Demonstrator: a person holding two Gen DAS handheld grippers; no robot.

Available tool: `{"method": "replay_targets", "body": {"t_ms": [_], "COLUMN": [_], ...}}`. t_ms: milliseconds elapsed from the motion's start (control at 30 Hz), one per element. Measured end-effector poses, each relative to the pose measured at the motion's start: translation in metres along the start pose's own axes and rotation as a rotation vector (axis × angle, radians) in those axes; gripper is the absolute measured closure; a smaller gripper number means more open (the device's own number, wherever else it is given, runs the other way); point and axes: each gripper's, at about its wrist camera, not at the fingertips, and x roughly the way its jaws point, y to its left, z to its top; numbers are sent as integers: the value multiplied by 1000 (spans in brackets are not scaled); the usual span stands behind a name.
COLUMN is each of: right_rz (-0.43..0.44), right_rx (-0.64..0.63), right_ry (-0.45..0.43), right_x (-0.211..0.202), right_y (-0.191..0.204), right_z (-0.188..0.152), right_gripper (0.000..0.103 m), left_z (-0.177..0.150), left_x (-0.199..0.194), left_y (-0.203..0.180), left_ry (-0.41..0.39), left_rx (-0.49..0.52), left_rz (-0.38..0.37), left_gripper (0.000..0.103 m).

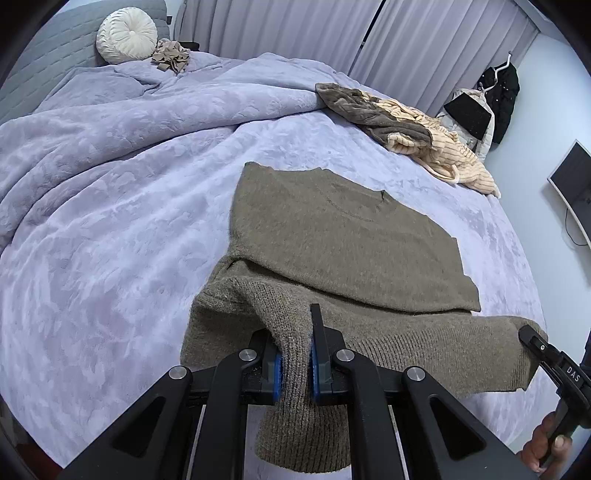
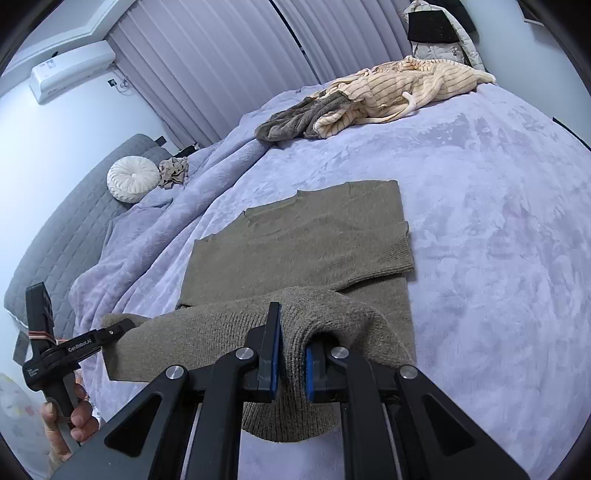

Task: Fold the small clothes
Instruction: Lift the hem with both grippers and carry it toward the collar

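Sweater hem (image 1: 295, 354) pinched in left gripper (image 1: 294, 360) and right gripper (image 2: 290, 363).

Black plastic left tongs (image 1: 293, 363) and right tongs (image 2: 290, 363), blue pads (image 2: 276, 363), silver screws (image 1: 248, 355), white "GenRobot.AI" lettering, bare-skinned hand (image 2: 68, 417).

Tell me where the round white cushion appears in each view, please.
Left wrist view: the cushion is at the top left, against the grey headboard.
Right wrist view: the cushion is at the middle left, again against the headboard.
Shared landmark: the crumpled beige cloth lies right beside the cushion in both views.
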Motion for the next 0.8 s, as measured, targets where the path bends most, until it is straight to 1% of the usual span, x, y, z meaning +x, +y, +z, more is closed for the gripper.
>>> {"method": "replay_targets", "body": {"t_ms": [300,667,800], "right_rz": [-9,-4,1], "right_rx": [20,32,56], "right_ry": [19,29,39], "right_x": [16,37,47], "right_y": [-4,-6,-9], "right_z": [19,52,61], "right_gripper": [92,92,92], "left_z": [18,54,64], "left_x": [14,38,49], "left_y": [-2,-7,-9], "left_ry": [20,38,48], "left_rx": [-3,-8,-7], "left_rz": [3,7,14], "left_gripper": [91,91,91]}}
